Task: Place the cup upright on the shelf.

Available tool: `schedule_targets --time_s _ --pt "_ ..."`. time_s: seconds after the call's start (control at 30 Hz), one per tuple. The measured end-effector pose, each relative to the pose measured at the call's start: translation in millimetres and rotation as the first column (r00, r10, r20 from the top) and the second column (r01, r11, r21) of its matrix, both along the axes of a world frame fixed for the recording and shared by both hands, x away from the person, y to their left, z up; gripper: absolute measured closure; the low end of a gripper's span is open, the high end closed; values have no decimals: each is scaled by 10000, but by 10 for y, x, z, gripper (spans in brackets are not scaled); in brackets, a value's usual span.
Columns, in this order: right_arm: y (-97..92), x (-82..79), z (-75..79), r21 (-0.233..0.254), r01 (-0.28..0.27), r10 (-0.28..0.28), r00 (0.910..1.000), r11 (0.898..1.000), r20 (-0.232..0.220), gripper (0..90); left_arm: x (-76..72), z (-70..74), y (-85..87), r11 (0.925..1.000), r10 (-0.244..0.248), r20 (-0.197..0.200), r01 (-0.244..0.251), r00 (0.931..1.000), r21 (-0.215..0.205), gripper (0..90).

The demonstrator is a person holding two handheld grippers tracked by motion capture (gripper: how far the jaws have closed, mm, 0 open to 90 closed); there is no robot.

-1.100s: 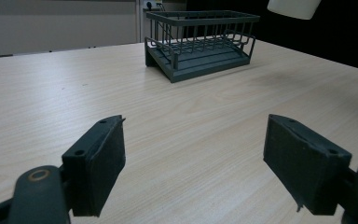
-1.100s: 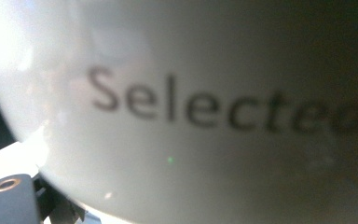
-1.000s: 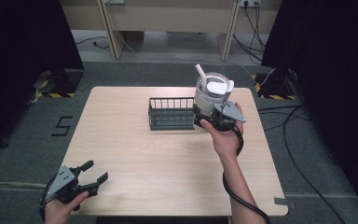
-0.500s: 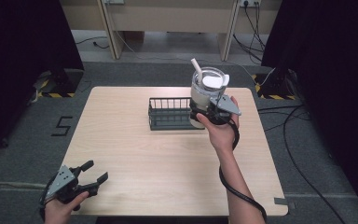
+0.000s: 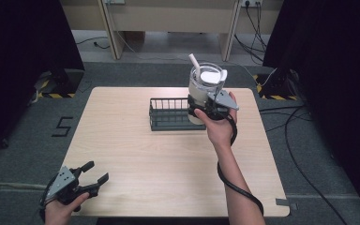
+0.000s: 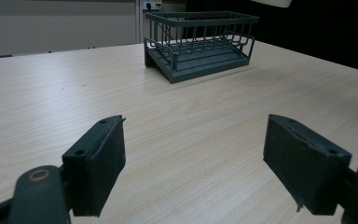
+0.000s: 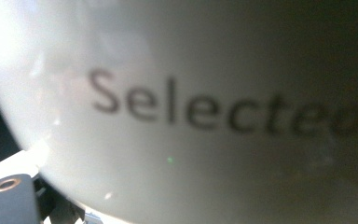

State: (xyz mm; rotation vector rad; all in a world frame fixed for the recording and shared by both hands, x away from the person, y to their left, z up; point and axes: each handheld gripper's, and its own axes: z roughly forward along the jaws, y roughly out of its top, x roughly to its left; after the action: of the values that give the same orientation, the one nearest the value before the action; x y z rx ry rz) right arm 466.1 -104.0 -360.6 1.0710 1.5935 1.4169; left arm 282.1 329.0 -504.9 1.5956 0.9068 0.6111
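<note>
A see-through cup [image 5: 205,84] with a white lower half, a white stick poking from its top and a white disc at its mouth is held above the table's far right. My right gripper [image 5: 200,108] is shut on its lower part. The right gripper view is pressed against the cup's wall [image 7: 191,116], where the word "Selected" is printed, and one black finger [image 7: 9,200] shows at the bottom left. The cup hangs over the right end of a dark wire basket [image 5: 168,115], which is empty. My left gripper [image 5: 97,171] rests open at the table's front left, its jaws [image 6: 193,158] wide apart and the basket [image 6: 200,42] far ahead.
The wooden table [image 5: 136,154] stands on grey carpet. Cables [image 5: 304,126] run over the floor to the right. Dark curtains close both sides, and desk legs stand behind the far edge.
The right gripper has carried the cup slightly up and to the left, toward the basket's right end. The left gripper has stayed put.
</note>
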Motion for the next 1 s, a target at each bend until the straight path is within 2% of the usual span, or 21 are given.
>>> schedule_targets --time_s 0.4,1.0 --pt "119 130 55 -58 -57 57 10000 10000 -13 105 1 0 3 10000 -16 8 16 10000 -65 200" --pt "180 276 70 -76 46 -47 10000 10000 -86 105 1 0 -7 9999 -46 -1 46 10000 -90 201"
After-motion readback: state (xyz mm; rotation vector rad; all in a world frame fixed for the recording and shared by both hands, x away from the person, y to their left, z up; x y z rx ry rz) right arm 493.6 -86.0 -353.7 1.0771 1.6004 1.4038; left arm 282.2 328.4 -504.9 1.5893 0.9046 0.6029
